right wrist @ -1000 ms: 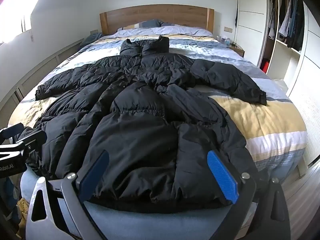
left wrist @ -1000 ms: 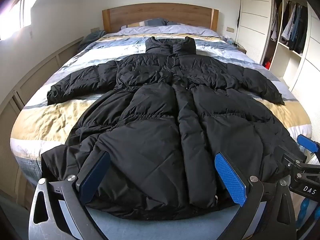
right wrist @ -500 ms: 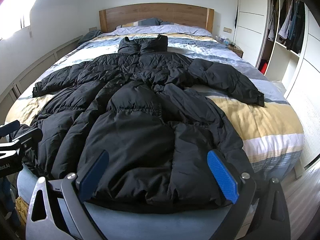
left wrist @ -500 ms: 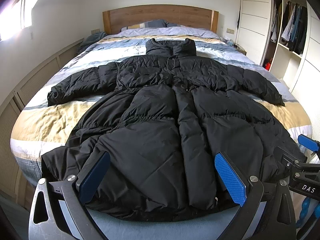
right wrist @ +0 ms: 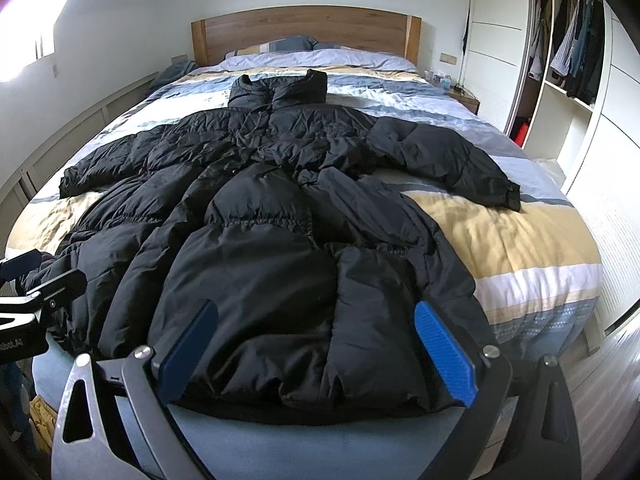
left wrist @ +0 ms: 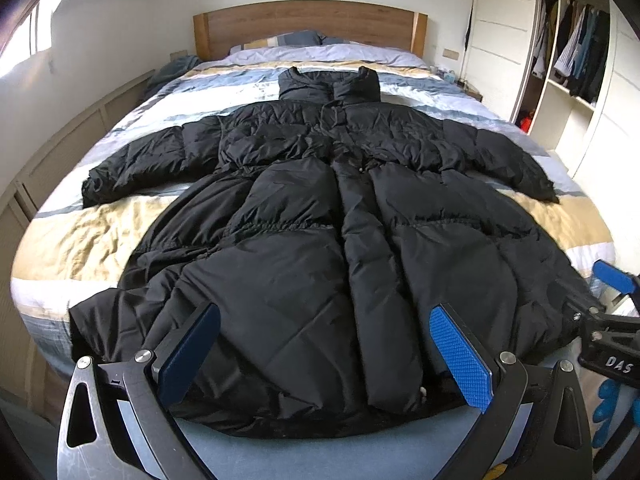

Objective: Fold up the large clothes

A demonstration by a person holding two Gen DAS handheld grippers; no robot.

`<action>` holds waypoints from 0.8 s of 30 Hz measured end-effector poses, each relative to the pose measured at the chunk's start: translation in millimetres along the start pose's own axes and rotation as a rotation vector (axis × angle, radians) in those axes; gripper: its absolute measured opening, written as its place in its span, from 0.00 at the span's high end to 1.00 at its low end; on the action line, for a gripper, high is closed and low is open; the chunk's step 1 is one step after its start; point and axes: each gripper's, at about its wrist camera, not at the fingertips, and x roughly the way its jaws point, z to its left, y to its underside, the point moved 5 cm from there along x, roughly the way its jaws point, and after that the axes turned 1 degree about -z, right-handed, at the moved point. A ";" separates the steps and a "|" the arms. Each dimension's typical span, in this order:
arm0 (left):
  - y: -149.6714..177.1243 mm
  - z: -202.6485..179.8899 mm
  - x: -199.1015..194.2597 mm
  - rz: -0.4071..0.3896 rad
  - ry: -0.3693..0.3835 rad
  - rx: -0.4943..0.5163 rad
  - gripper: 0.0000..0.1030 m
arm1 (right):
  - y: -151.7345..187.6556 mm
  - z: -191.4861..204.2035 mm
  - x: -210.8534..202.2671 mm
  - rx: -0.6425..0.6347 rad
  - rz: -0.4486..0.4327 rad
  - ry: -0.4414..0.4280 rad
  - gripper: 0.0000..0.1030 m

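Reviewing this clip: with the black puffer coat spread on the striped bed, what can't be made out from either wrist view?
- Underside of the long black quilted puffer coat: hidden by the coat itself, both views.
- Coat's near hem: partly covered by the open left gripper and open right gripper.
- Small items on the wooden bedside table: too small, right view.
- Person holding the grippers: outside both frames.
- Hanging clothes in the open wardrobe: distorted at the fisheye edge.

Two wrist cameras look up a bed (left wrist: 92,236) from its foot, toward the headboard (left wrist: 308,24).

The left view sits low over the coat (left wrist: 320,240) hem, nearly centred; the right view stands just to its right, angled slightly left. Both share the coat, headboard and open wardrobe (right wrist: 568,64), and each catches the other gripper at its edge.
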 end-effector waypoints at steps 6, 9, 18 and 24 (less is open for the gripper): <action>-2.5 0.9 -3.0 -0.014 0.025 -0.016 0.00 | -1.4 0.3 0.3 -0.009 -0.001 0.008 0.03; -5.5 2.8 -5.0 -0.024 0.035 -0.026 0.00 | -2.1 0.9 1.7 -0.025 0.005 0.025 0.03; -6.1 3.7 -2.7 -0.007 0.043 -0.022 0.00 | -4.0 1.3 1.8 -0.033 0.007 0.026 0.03; -4.4 4.9 1.1 0.009 0.039 -0.023 0.00 | -4.7 -1.6 2.7 -0.029 0.011 0.027 0.03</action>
